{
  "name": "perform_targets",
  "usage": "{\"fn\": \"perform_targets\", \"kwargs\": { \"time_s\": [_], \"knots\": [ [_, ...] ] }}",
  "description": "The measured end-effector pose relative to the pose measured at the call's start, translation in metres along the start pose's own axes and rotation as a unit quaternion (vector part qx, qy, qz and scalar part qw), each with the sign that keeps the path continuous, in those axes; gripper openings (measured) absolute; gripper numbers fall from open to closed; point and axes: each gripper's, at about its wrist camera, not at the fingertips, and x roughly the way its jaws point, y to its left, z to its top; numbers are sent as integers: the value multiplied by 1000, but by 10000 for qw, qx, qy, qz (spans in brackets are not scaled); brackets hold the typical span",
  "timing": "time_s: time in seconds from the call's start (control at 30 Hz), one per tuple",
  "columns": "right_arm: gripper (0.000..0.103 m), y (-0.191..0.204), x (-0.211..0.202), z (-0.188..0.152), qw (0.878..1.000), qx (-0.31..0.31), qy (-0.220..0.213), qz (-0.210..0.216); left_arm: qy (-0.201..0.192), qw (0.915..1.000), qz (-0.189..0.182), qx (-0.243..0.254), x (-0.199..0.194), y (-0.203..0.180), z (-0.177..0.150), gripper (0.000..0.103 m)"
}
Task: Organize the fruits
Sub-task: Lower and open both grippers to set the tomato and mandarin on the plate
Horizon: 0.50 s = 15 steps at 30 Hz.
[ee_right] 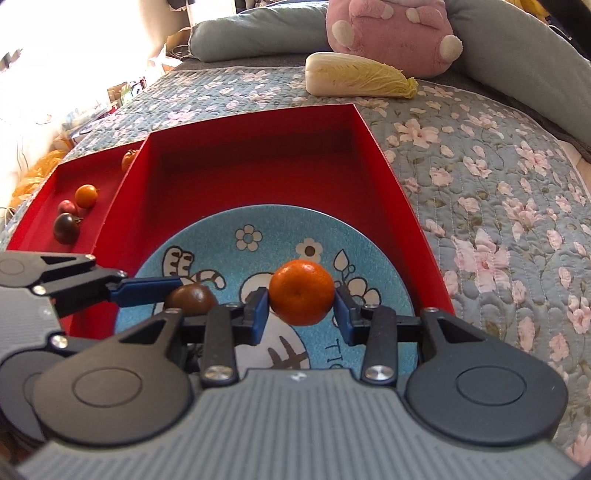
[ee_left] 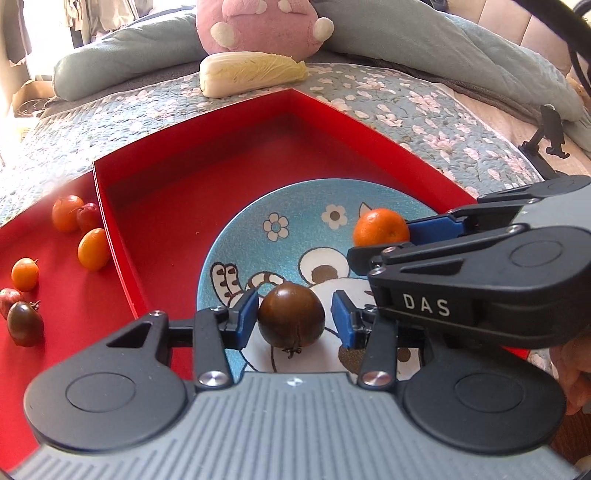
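A blue cartoon plate lies in a red box. A dark brown tomato rests on the plate between the fingers of my left gripper, which is open with gaps on both sides. An orange sits on the plate between the fingers of my right gripper, also open. The right gripper reaches in from the right in the left wrist view.
A shallower red tray to the left holds several small orange, red and dark tomatoes. A napa cabbage, a pink plush toy and pillows lie behind on the floral quilt. A black stand is at right.
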Motion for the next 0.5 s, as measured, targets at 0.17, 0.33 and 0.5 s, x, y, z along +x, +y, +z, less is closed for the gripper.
{"fn": "perform_targets", "kwargs": {
  "time_s": [0.17,0.33,0.5],
  "knots": [
    [52,3,-5,0,10000,-8,-29,-64,-47,10000,-13,-86,-7,4,-1,55],
    [52,8,-13,1,9999,-64,-81,-81,-145,9998,0,-136,-18,9,-4,56],
    [52,18,-23,3,9997,-120,-185,-59,-310,9991,30,-298,-33,20,-7,56]
  ]
}}
